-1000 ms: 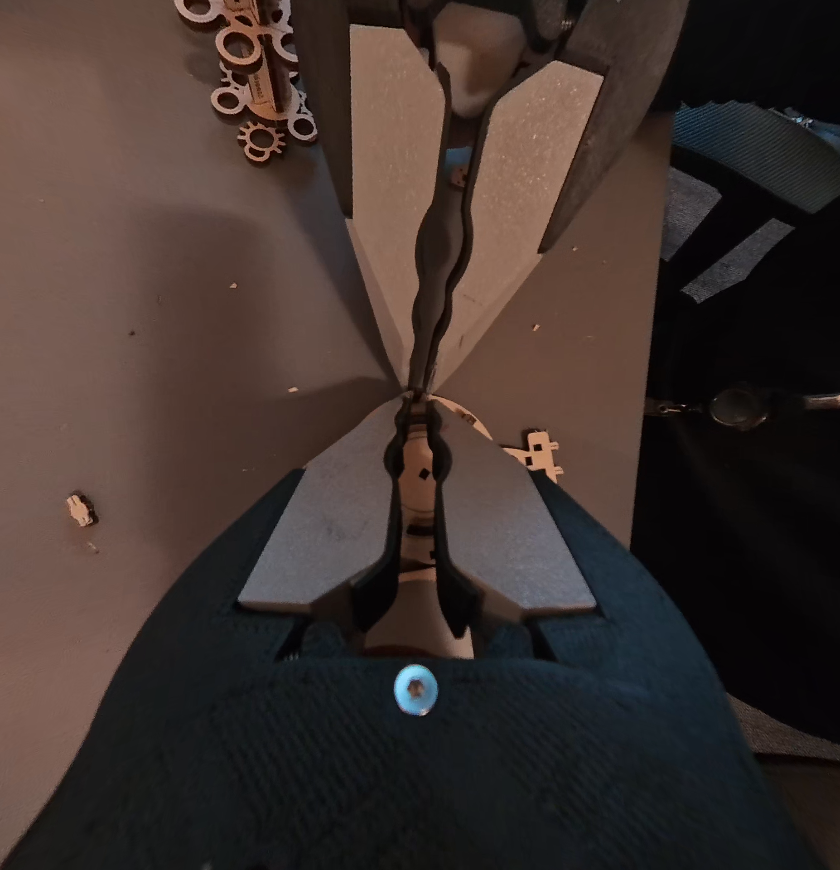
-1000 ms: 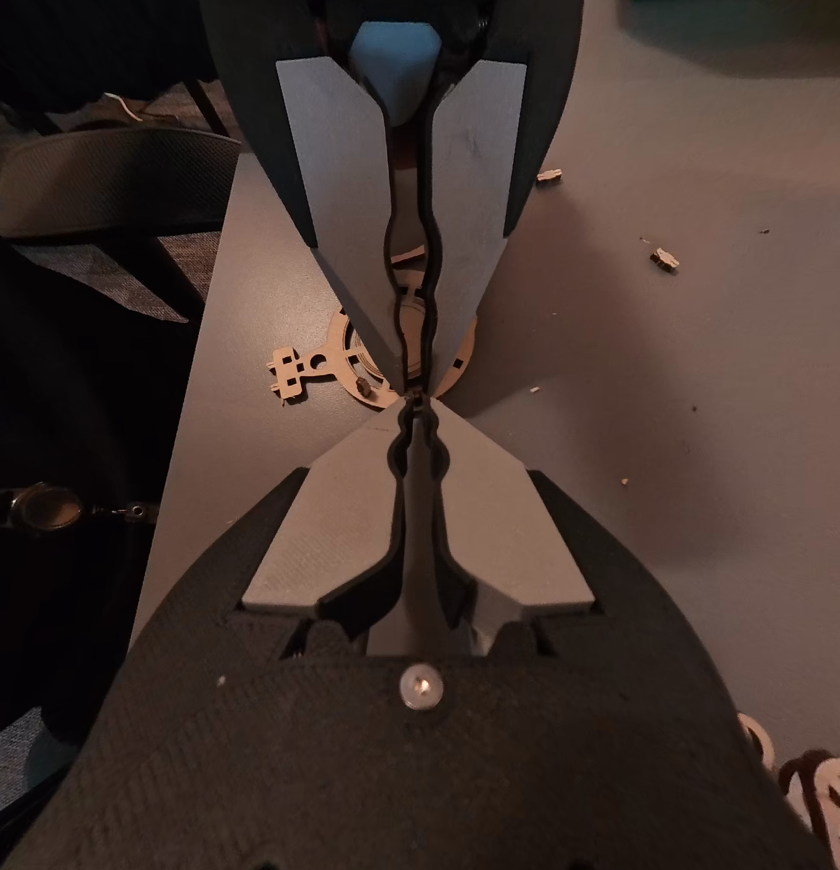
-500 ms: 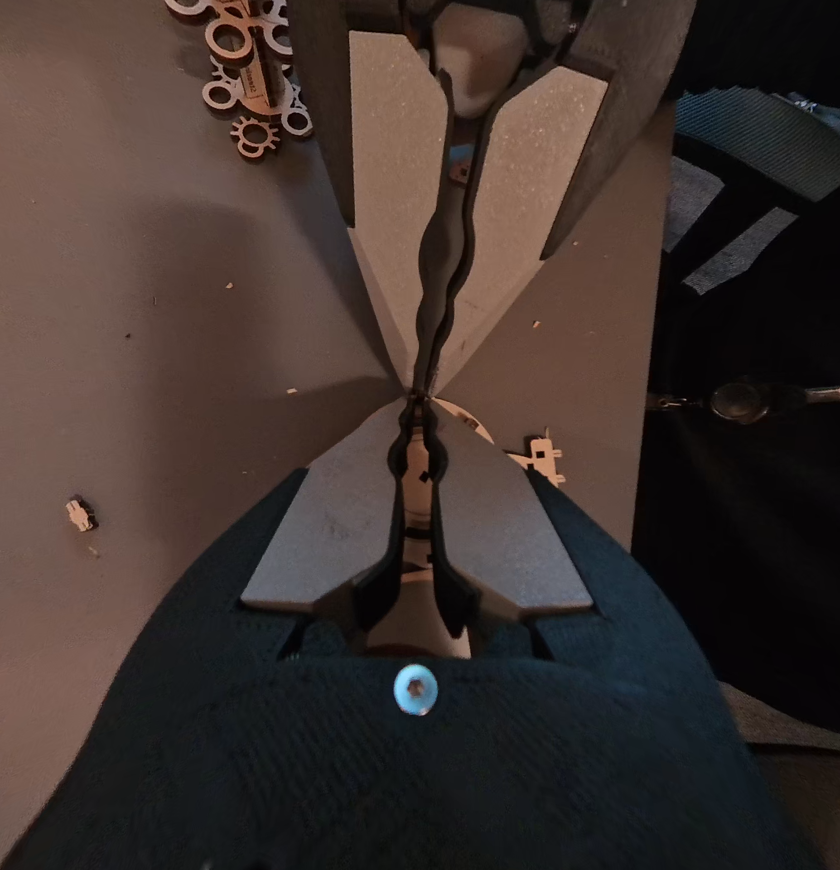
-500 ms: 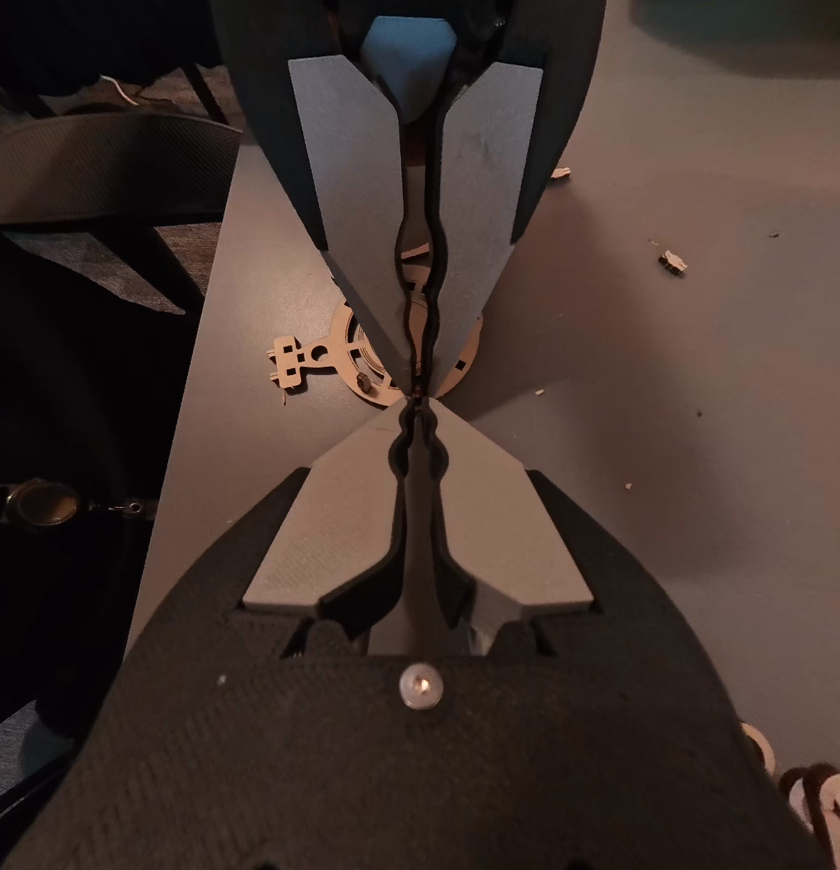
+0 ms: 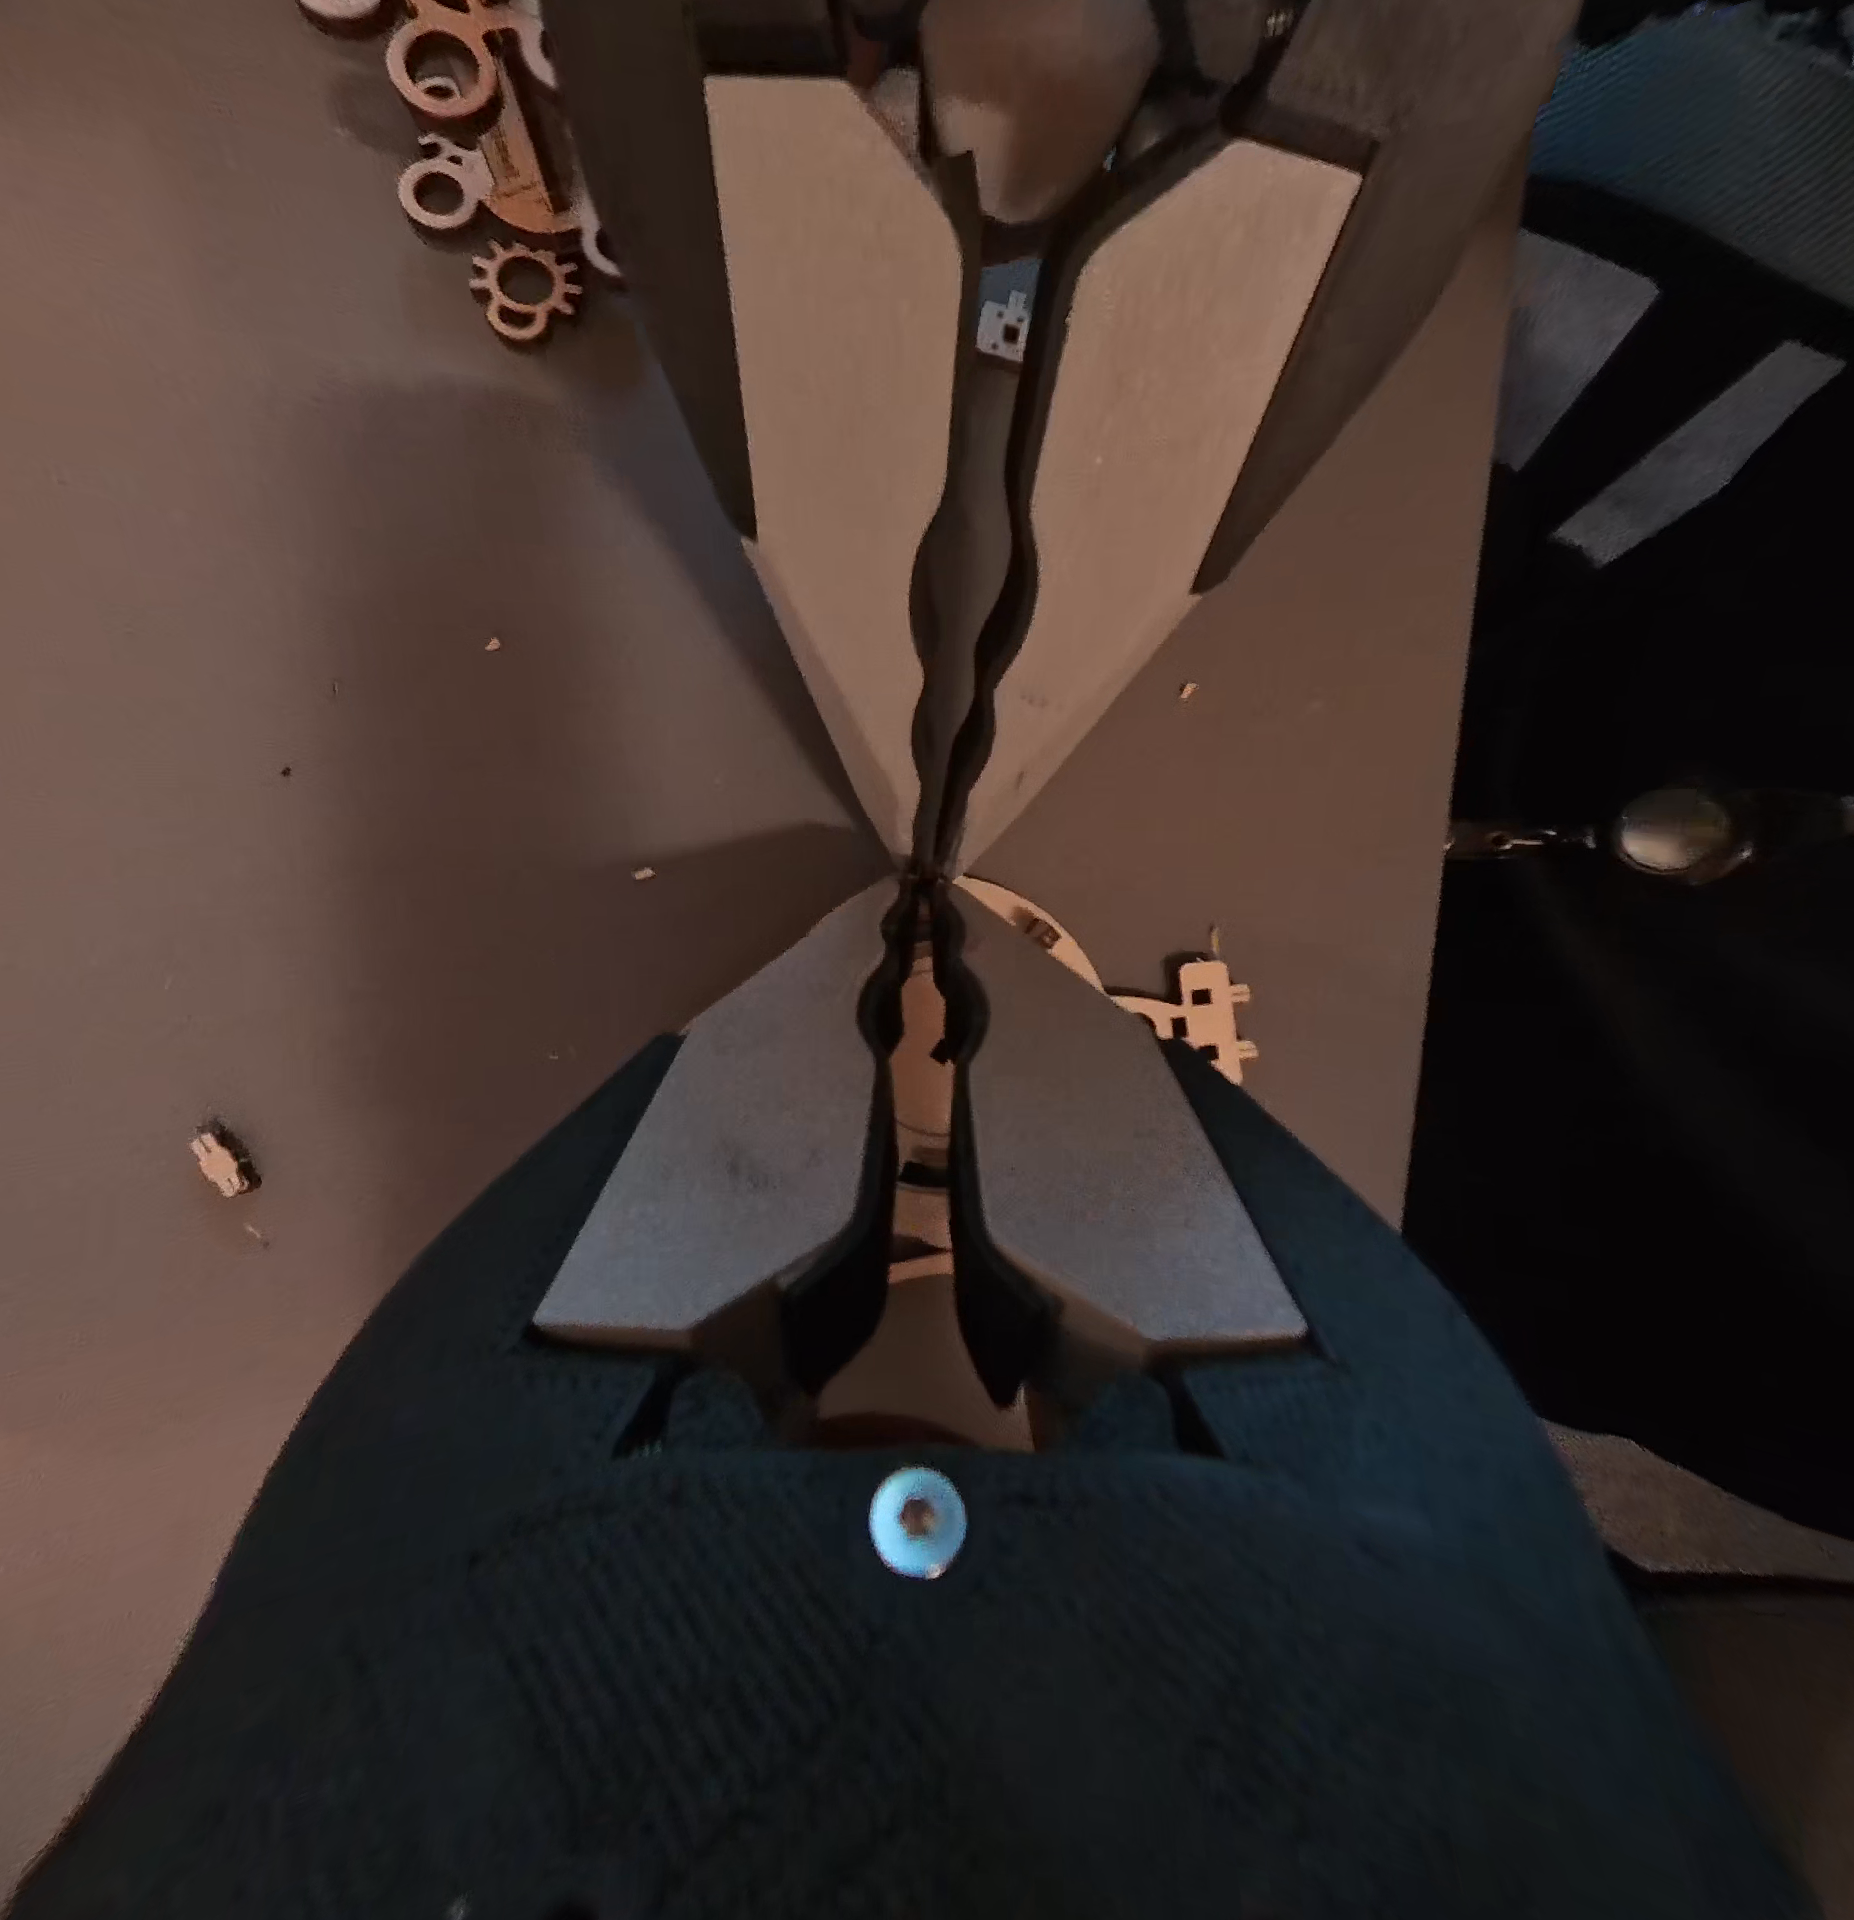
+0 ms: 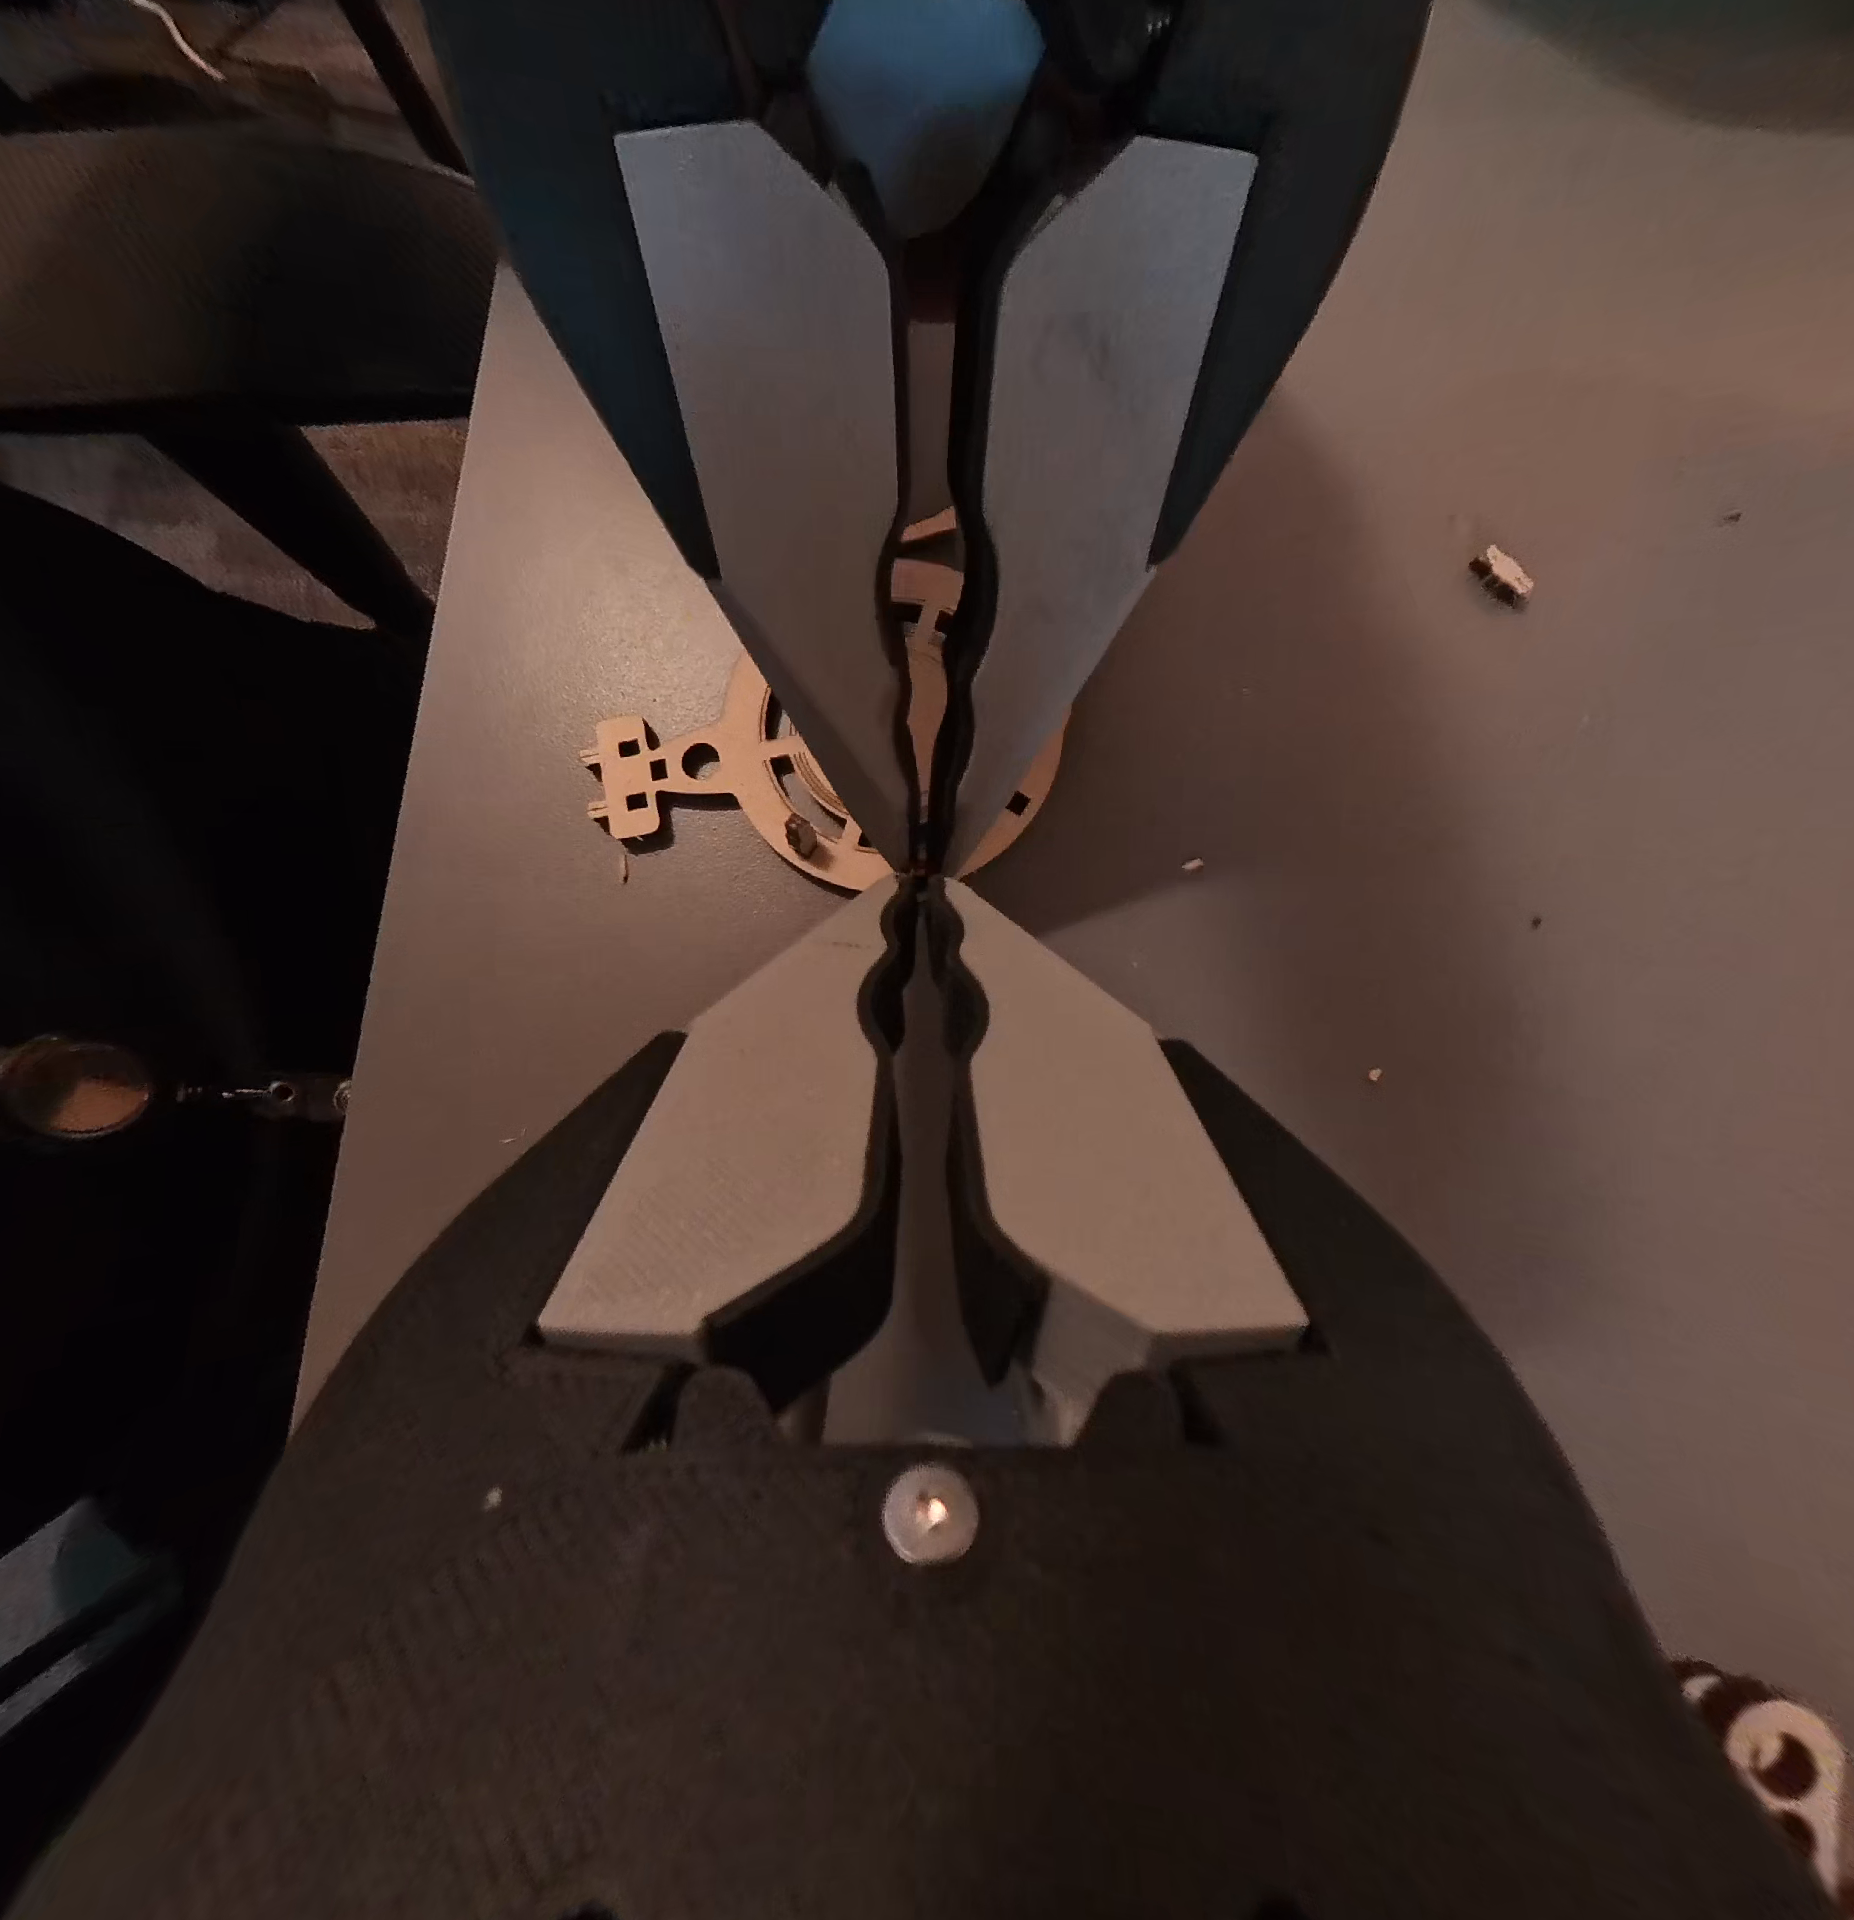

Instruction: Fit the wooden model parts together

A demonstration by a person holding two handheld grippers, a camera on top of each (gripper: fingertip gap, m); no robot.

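Observation:
My left gripper and my right gripper are both shut and meet tip to tip just above the grey table. A tiny dark bit shows where the tips touch; I cannot tell what it is or which gripper holds it. Under the tips lies a flat round wooden disc with an arm ending in a notched tab. The disc and its tab also show in the left wrist view, partly hidden by my fingers.
A cluster of wooden ring and gear parts lies far left; it also shows in the right wrist view. A small loose wooden piece lies apart. The table edge is close, with a dark chair beyond.
Both grippers stay shut and tip to tip. They have drifted together a little over the table, so the disc and the loose pieces have shifted slightly in both views.

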